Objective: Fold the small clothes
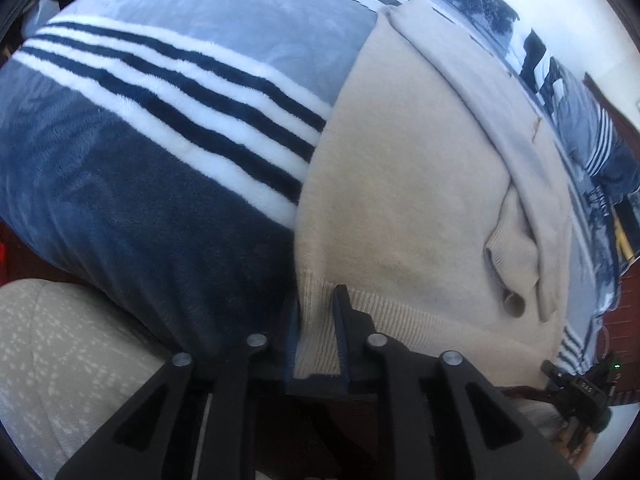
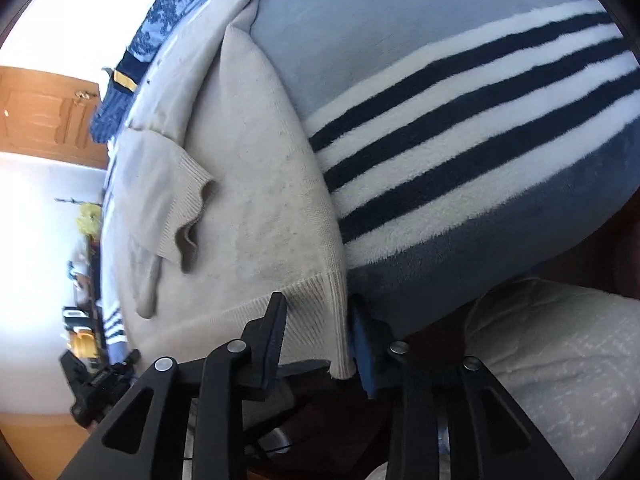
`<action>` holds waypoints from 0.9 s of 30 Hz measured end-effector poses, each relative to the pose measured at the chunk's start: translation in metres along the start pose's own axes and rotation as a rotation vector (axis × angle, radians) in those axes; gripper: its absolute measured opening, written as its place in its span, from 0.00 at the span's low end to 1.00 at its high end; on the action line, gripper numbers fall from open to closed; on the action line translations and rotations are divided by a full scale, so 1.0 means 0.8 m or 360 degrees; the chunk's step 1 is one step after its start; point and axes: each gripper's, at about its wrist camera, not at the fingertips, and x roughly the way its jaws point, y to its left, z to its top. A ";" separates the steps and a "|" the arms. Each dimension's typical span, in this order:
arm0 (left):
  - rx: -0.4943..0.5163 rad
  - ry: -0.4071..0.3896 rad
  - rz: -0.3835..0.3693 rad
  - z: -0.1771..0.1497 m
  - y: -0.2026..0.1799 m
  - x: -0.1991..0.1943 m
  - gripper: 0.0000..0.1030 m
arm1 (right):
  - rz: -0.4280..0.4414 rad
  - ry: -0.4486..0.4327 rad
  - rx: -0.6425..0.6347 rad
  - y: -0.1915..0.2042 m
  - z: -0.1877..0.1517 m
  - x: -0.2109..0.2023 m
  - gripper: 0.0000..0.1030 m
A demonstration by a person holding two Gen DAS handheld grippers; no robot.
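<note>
A beige knit sweater (image 1: pixel 412 200) lies flat on a striped fleece blanket (image 1: pixel 168 128), sleeves folded across its body with a ribbed cuff (image 1: pixel 508 256) on top. My left gripper (image 1: pixel 318 308) is shut on the left corner of the ribbed hem (image 1: pixel 316 336), one finger (image 1: pixel 342 320) above the cloth and one below. In the right wrist view the same sweater (image 2: pixel 256 184) shows with its cuff (image 2: pixel 188 216). My right gripper (image 2: pixel 320 316) is shut on the right hem corner (image 2: pixel 320 320), its left finger (image 2: pixel 276 328) on top.
The blanket (image 2: pixel 460 120) has grey, white and navy stripes. A speckled beige cushion (image 1: pixel 72 360) sits at the near edge, also in the right wrist view (image 2: pixel 560 368). Other clothes (image 2: pixel 120 92) lie at the blanket's far end. A wooden door (image 2: pixel 44 108) stands beyond.
</note>
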 end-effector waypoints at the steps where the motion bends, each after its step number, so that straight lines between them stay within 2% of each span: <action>1: 0.0001 -0.0005 -0.0015 -0.001 0.000 -0.005 0.03 | -0.0034 -0.0011 -0.0014 0.002 0.001 -0.001 0.26; 2: 0.0000 -0.0017 -0.0027 -0.002 0.000 -0.011 0.03 | -0.0084 -0.0031 -0.0030 0.005 -0.002 -0.006 0.12; 3: -0.0007 -0.0028 -0.0036 -0.003 0.002 -0.021 0.03 | -0.0091 -0.0053 -0.0040 0.007 -0.006 -0.011 0.04; 6: -0.0009 -0.0044 -0.0160 -0.008 0.007 -0.065 0.03 | -0.0060 -0.0141 -0.0104 0.021 -0.016 -0.044 0.02; 10: 0.0079 -0.0049 -0.0168 -0.022 0.009 -0.096 0.03 | -0.0027 -0.0242 -0.0187 0.040 -0.032 -0.103 0.02; 13: 0.0093 0.0029 -0.0155 -0.035 0.018 -0.072 0.03 | -0.0131 -0.0233 -0.0272 0.044 -0.045 -0.121 0.02; 15: 0.0034 0.0089 -0.0156 -0.039 0.028 -0.051 0.03 | -0.0262 -0.0183 -0.0292 0.038 -0.046 -0.105 0.01; 17: 0.0040 0.0073 -0.0151 -0.039 0.026 -0.056 0.03 | -0.0299 -0.0133 -0.0238 0.027 -0.043 -0.086 0.02; 20: 0.0140 0.0008 -0.0065 -0.037 0.014 -0.066 0.03 | -0.0370 -0.0190 -0.0320 0.046 -0.049 -0.090 0.02; 24: 0.0177 0.0066 0.0109 -0.042 0.006 -0.042 0.04 | -0.0413 -0.0137 -0.0316 0.036 -0.042 -0.074 0.02; 26: 0.0215 -0.0007 0.0178 -0.045 -0.003 -0.054 0.07 | -0.0391 -0.0110 -0.0260 0.026 -0.038 -0.069 0.03; 27: 0.0258 -0.0097 0.0220 -0.048 -0.012 -0.069 0.10 | -0.0380 -0.0142 -0.0260 0.023 -0.044 -0.077 0.06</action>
